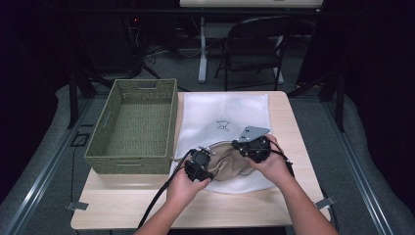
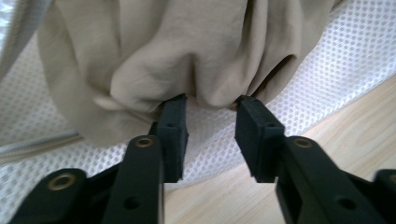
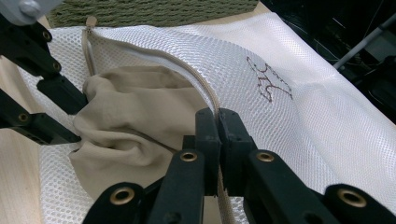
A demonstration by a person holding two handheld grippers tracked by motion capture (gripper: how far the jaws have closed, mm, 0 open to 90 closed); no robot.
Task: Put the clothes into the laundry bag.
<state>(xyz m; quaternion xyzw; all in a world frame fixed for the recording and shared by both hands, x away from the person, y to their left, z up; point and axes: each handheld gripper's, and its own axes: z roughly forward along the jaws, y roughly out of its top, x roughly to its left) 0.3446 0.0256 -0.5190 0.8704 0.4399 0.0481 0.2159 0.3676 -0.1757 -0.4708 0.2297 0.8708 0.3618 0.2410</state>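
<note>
A white mesh bag [image 1: 225, 110] lies flat in the middle of the table, its zipped mouth facing the person. A beige cloth [image 1: 230, 164] sits bunched in that mouth, partly inside. My left gripper [image 2: 210, 105] is open, both fingertips pressed against the cloth's folds [image 2: 187, 46], with mesh [image 2: 355, 51] beneath. In the high view the left gripper [image 1: 201, 159] is at the cloth's left end. My right gripper [image 3: 217, 114] is shut on the bag's zipper edge, lifting it above the cloth [image 3: 135, 121]. From above, the right gripper [image 1: 252, 147] is at the cloth's right end.
A green woven basket [image 1: 139, 161] stands on the table's left half, touching the bag's left side; it looks empty. Bare wood [image 1: 244, 205] runs along the near edge. A folding chair [image 1: 254, 44] stands on the floor beyond the table.
</note>
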